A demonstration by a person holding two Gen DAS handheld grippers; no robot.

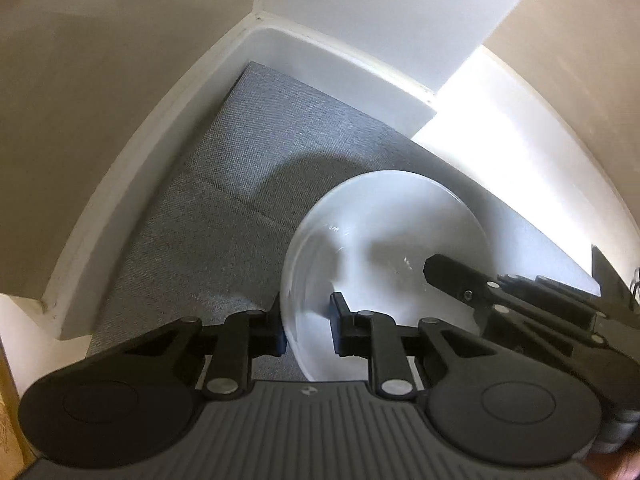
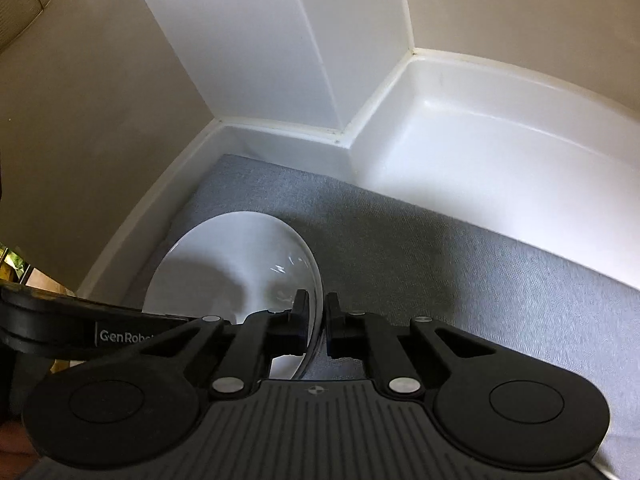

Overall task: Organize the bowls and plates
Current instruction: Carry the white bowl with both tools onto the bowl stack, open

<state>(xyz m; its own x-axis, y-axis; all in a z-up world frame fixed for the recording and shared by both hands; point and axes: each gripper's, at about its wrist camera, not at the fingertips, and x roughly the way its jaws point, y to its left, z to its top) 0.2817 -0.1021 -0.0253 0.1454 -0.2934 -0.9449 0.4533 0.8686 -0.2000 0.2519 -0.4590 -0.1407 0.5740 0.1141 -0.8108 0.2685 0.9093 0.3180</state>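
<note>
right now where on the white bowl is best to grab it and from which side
By the thin rim, from above, one finger inside the white bowl and one outside. Its walls are too wide and curved to span. The right gripper already pinches the rim this way, and the left gripper straddles the opposite edge over the grey mat.
</note>
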